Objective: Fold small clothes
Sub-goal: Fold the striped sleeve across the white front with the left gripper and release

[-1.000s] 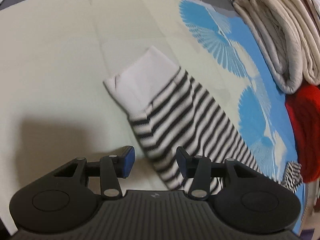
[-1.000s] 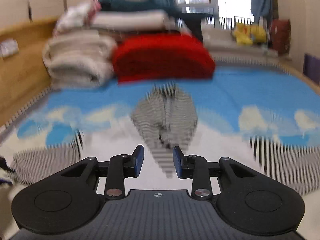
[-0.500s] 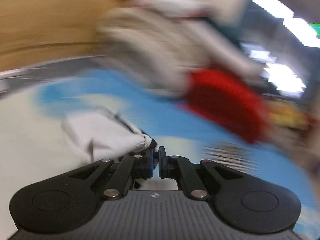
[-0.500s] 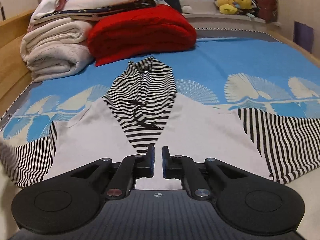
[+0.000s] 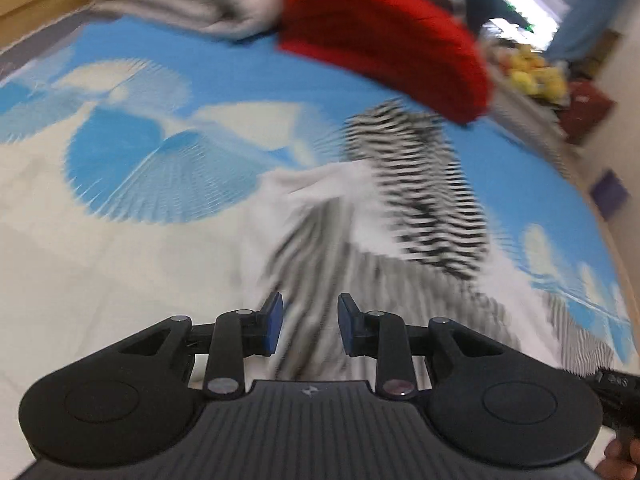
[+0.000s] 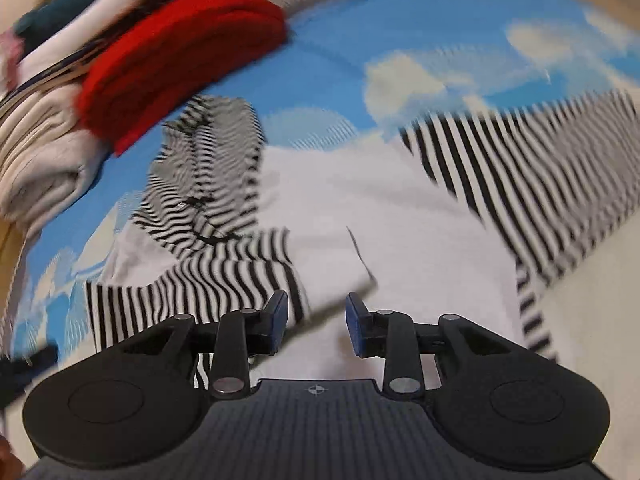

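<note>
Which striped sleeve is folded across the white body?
The sleeve at the left of the right view: it lies over the white body. The other sleeve is spread out sideways.

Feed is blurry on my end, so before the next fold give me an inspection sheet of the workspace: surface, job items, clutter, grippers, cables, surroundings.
Surface: blue and cream bedspread with a fan print.
Job's things: white hoodie spread flat; striped hood at the far end; one striped sleeve folded across the body, the other striped sleeve lying out to the side.
Clutter: folded red blanket and cream bedding stacked past the hood.
Grippers: left gripper and right gripper both opening, nothing between the pads.
Cables: nothing seen.
Surroundings: bright window, blurred; yellow items beside it.
</note>
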Demonstrator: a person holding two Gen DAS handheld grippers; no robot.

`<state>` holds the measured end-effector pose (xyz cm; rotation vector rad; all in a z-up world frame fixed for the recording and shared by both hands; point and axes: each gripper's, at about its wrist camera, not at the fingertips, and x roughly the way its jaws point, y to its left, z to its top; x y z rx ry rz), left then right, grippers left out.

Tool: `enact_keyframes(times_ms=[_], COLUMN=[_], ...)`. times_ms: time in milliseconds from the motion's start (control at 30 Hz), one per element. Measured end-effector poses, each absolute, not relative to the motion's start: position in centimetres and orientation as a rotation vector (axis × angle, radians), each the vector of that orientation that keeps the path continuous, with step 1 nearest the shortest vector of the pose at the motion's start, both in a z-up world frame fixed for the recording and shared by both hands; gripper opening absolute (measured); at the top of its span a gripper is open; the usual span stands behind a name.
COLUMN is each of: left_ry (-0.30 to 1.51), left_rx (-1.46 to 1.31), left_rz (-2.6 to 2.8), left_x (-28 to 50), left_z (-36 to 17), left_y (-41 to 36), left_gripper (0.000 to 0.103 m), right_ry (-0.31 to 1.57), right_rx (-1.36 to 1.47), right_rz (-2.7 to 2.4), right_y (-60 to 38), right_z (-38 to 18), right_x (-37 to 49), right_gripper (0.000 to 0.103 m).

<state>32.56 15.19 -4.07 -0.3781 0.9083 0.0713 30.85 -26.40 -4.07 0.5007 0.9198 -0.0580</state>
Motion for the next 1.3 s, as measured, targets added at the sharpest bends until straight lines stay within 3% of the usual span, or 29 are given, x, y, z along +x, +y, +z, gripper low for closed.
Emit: enact_keyframes(times_ms=[167, 400, 433, 500, 767, 933, 1067, 1133, 1267, 1300], left_ry=[0.922, 0.941, 0.945, 0.955, 1.025, 1.083, 1.178, 1.203, 1.120, 1.105], left_rx=[-0.393, -0.370, -0.353, -0.325, -0.239, -0.170, -0.070, -0.009, -0.066, -0.085], left_rz=[0.089, 0.063, 0.058, 0.050, -0.045, -0.143, -0.133, -0.103, -0.154, -0.181], left_x=[32.9, 34.5, 34.6, 34.6, 33.9, 33.3, 33.1, 33.0, 32.6, 32.6], left_z=[-4.0, -4.1, -4.1, -4.3, -5.9, -7.5, -9.6, -10.4, -8.6, -8.4], left_y=[16.7, 16.5, 16.5, 16.4, 14.4, 11.7, 10.9, 10.8, 10.4, 10.1], left_gripper=[0.032, 0.032, 0.032, 0.032, 0.032, 0.032, 0.032, 0.032, 0.032, 0.032], right_ry=[1.020, 1.016, 1.016, 1.012, 0.572, 0.858, 0.755, 0.746, 1.056, 1.050], right_rx=[0.679, 0.870, 0.876, 0.876, 0.496, 0.416, 0.465, 0.538, 0.566, 0.578], right_rz=[-0.117, -0.148, -0.151, -0.147, -0.135, -0.435, -0.391, -0.256, -0.245, -0.257], right_y=[-27.3, -28.1, -28.3, -28.4, -26.5, -29.2, -30.1, -30.4, -30.9, -31.4], right_z=[-7.4, -10.0, -10.2, -10.3, -0.8, -5.6, -4.6, -4.8, -9.4, -9.8], right_x=[32.5, 35.1, 35.4, 35.9, 31.5, 32.4, 31.9, 32.2, 33.8, 33.5], right_gripper=[0.034, 0.034, 0.031, 0.004, 0.003, 0.008, 0.009, 0.016, 0.017, 0.017])
